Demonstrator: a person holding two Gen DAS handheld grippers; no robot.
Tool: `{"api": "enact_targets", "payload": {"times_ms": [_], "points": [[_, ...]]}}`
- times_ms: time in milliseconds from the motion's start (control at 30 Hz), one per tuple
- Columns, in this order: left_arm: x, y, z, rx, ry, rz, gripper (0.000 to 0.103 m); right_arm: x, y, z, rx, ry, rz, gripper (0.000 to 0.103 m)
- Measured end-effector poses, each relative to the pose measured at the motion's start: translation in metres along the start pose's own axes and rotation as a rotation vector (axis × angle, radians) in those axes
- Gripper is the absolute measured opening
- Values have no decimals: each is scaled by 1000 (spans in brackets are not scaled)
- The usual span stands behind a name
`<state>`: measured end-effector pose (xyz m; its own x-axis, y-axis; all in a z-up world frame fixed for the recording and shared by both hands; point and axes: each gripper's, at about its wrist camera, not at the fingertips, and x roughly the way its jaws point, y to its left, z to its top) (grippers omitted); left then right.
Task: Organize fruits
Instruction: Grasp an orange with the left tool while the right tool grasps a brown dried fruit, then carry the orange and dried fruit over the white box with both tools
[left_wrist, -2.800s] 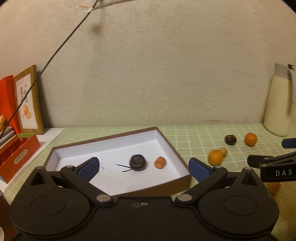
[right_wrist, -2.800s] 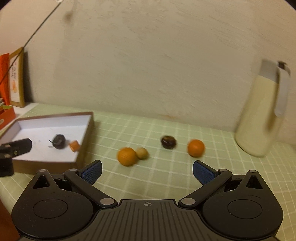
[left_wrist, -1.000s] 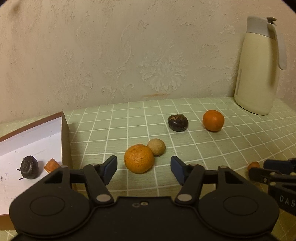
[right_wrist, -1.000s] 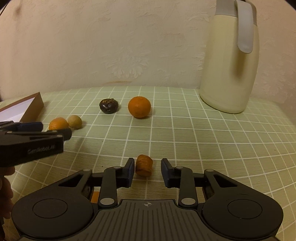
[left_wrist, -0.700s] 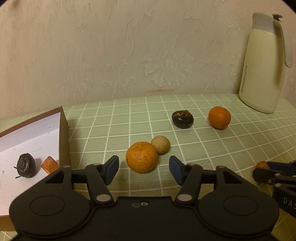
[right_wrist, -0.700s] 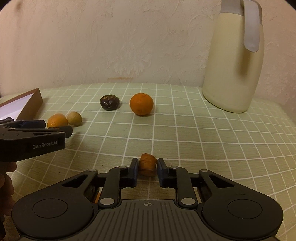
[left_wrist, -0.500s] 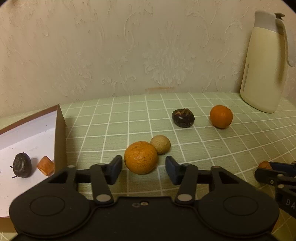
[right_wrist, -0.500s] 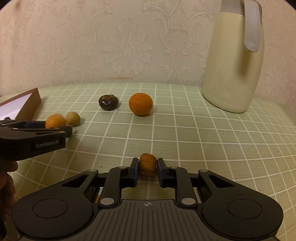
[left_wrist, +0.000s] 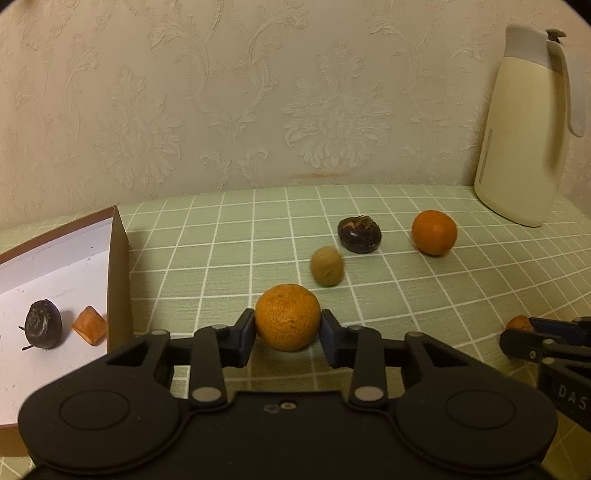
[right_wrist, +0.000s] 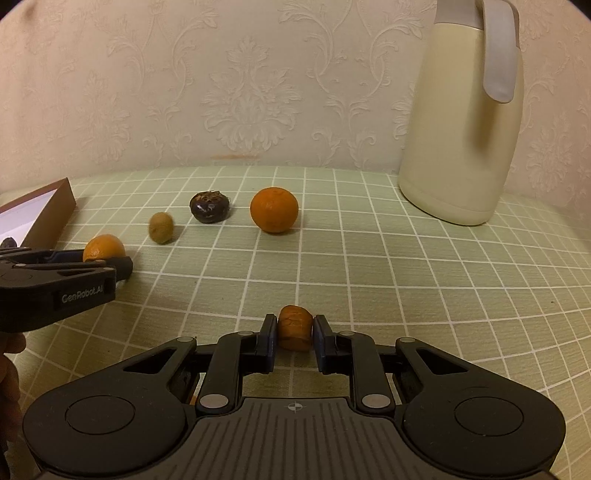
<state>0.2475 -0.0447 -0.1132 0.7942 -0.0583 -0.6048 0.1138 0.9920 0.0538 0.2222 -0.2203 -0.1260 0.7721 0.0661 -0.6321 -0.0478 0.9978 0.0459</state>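
My left gripper (left_wrist: 288, 326) is closing on a rough-skinned orange (left_wrist: 287, 314) on the green checked cloth, and both pads touch its sides. My right gripper (right_wrist: 294, 330) is shut on a small orange-brown fruit piece (right_wrist: 294, 325) low over the cloth. A brown box with a white floor (left_wrist: 120, 258) lies to the left and holds a dark round fruit (left_wrist: 42, 324) and an orange chunk (left_wrist: 89, 325). On the cloth beyond lie a tan fruit (left_wrist: 327, 266), a dark brown fruit (left_wrist: 359, 234) and a second orange (left_wrist: 434, 232).
A cream thermos jug (left_wrist: 524, 129) stands at the back right against the patterned wall. In the right wrist view a hand (right_wrist: 9, 369) holds the left gripper at the left edge. The cloth-covered table curves away to the right.
The left jaws closed in from wide apart onto the orange, and the tan fruit beside it rolled a little away. The right jaws closed onto the small orange-brown piece.
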Motion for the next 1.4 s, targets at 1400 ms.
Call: {"api": "enact_targets", "payload": {"times_ms": [1400], "points": [[-173,19,-32,45,-101,70,27,-131,13,-2,-26,-119,102,21]]}}
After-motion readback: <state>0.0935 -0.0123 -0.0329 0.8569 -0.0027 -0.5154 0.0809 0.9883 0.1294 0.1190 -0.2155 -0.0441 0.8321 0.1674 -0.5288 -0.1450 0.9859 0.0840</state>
